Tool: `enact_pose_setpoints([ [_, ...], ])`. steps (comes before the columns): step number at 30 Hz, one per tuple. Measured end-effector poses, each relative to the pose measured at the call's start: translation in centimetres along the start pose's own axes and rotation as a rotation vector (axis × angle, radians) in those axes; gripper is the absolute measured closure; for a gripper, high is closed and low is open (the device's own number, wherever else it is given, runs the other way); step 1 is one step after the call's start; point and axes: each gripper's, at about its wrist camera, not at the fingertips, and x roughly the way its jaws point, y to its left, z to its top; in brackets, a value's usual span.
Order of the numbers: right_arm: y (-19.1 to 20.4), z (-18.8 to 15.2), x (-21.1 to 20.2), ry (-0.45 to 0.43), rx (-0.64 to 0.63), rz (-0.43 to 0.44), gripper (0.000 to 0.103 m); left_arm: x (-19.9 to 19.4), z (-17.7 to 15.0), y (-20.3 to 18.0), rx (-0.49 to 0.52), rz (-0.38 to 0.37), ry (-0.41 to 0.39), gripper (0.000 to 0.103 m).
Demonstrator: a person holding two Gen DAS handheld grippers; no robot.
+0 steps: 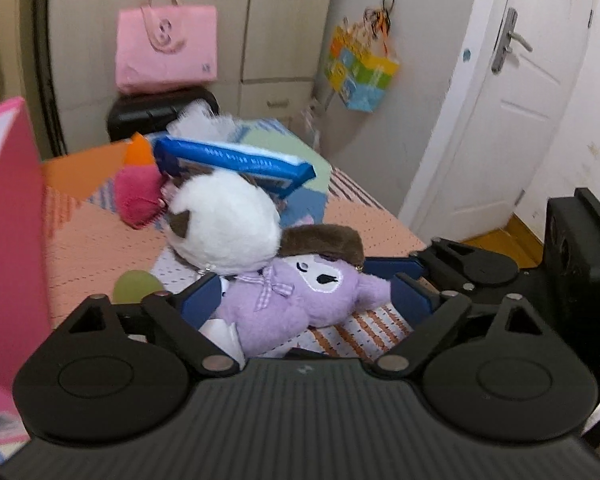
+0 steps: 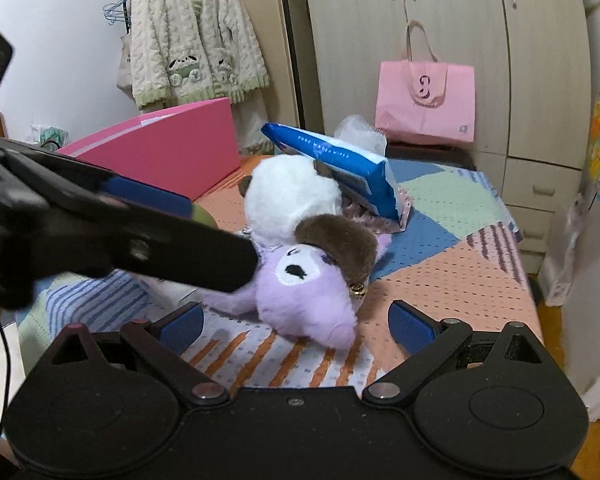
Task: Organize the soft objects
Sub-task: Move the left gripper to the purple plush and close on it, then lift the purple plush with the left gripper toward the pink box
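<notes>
A purple plush (image 1: 300,296) with a brown hat (image 1: 320,240) lies on the patchwork bedspread (image 1: 100,248). My left gripper (image 1: 308,298) straddles it, its blue pads close on either side, jaws open. A white plush (image 1: 224,220) leans behind it under a blue wipes pack (image 1: 236,160). In the right wrist view my right gripper (image 2: 298,324) stands open just before the purple plush (image 2: 308,292), whose lower end reaches between the pads. The left gripper's black finger (image 2: 188,252) crosses in from the left against the plush.
An open pink box (image 2: 168,148) stands at the left of the bed, with a green ball (image 2: 202,214) and a red plush (image 1: 138,196) near it. A pink tote (image 2: 426,100) hangs on the wardrobe (image 2: 540,60). The bed's edge (image 2: 528,280) drops off at right, beside a door (image 1: 520,120).
</notes>
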Motion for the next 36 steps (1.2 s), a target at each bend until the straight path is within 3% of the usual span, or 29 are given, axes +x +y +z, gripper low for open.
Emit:
enact_pose_setpoints([
  [6, 0.2, 0.5, 1.4, -0.003, -0.042, 0.009, 0.009, 1.8, 0.7, 0.4, 0.013, -0.031, 0.047, 0.019],
  [11, 0.9, 0.0, 1.7, -0.03, -0.067, -0.017, 0.011, 2.9, 0.7, -0.1, 0.061, 0.057, 0.082, 0.019],
  [13, 1.3, -0.4, 1.7, -0.046, -0.072, -0.042, 0.011, 3.3, 0.6, 0.1, 0.051, 0.008, 0.108, 0.018],
  [22, 1.5, -1.1, 1.4, -0.101, -0.029, -0.061, 0.018, 3.1, 0.3, -0.3, 0.058, 0.028, 0.087, 0.018],
  [29, 1.9, -1.6, 0.8, -0.133, 0.0, -0.094, 0.027, 2.6, 0.3, 0.7, -0.023, -0.01, 0.107, 0.019],
  [36, 1.4, -1.6, 0.0, -0.137, 0.049, -0.088, 0.034, 2.2, 0.1, -0.7, 0.023, 0.004, 0.099, 0.019],
])
